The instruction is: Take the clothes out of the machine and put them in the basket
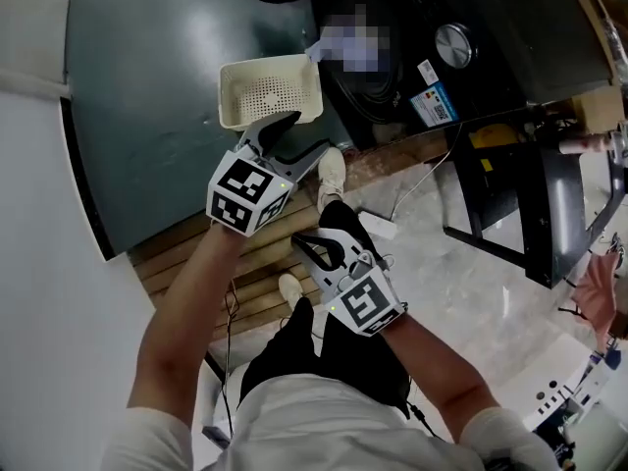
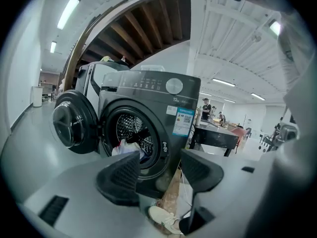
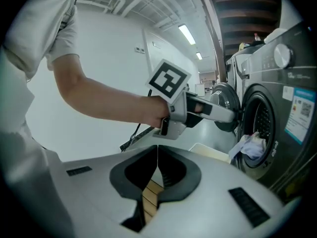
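Machine: the dark front-loader point(image 2: 163, 100) stands with its round door point(image 2: 72, 123) swung wide open to one side
Clothes: a pale bundle point(image 2: 130, 148) lies at the lip of the drum, part of it drooping over the rim; none of it is out yet
Basket: the cream perforated basket point(image 1: 235, 72) sits on the floor just beside the machine's front, and I see nothing in it
Left gripper: the left gripper point(image 1: 294, 135) is held out ahead and points toward the drum mouth, jaws apart with nothing between them; from above, its tips overlap the basket's near edge
Right gripper: the right gripper point(image 1: 314, 245) hangs lower and nearer the body, jaws closed together on nothing, with wooden slats point(image 3: 148, 195) showing beneath them
Stage: by my reading this is the reach for the first garment, with no pickup made
Risk, thin grip: if the open jaws pinch only a loose fold, the rest of the bundle may drag out and fall to the floor short of the basket
Risk, drum rim: a low approach could knock a jaw tip against the rim or the door
Risk, footing: the white shoe point(image 1: 332, 170) is close to the basket and a cable point(image 1: 422, 180) runs nearby, so a step forward could shove the basket aside
Risk, one-handed lift: while closed, the right gripper cannot catch trailing cloth
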A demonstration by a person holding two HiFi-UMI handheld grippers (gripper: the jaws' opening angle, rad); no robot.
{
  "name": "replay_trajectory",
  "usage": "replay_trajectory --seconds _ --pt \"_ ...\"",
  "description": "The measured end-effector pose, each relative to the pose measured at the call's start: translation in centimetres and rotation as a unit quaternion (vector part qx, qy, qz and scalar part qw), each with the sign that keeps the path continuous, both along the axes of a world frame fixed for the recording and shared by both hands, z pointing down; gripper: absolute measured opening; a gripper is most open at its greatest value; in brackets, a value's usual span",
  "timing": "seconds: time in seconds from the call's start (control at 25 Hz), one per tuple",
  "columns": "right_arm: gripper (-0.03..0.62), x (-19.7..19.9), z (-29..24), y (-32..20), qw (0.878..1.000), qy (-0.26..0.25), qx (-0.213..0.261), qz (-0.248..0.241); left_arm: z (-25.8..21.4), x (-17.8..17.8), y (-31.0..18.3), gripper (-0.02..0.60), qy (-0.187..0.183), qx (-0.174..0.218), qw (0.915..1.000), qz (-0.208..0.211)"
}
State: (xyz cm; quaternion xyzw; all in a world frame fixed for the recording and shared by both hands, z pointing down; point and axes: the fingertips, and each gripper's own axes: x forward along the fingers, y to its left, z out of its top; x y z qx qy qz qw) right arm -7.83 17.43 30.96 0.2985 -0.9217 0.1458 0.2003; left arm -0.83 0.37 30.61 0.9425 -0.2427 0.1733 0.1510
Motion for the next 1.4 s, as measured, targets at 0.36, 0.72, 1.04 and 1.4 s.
replay_trajectory --seconds 0.36,0.72,1.04,1.4 --pt "0.005 1.6 6.3 -4.8 1.0 0.01 -0.014 0.005 7.2 6.9 -7.6 0.275 -0.009 -0.007 0.9992 0.039" --pt "0.005 2.4 10.4 -9.8 0.998 0.059 -0.005 0.009 10.5 10.5 -14.8 0.304 -0.024 0.006 0.9978 0.062" --pt "0.006 3.7 13.4 -14.3 0.998 0.056 -0.036 0.023 14.8 13.7 -19.1 0.322 -0.05 0.009 0.9945 0.092" --pt "0.008 4.3 16.1 -16.5 0.996 0.082 -0.019 -0.004 18.8 16.8 -22.9 0.362 -0.064 0.005 0.993 0.099"
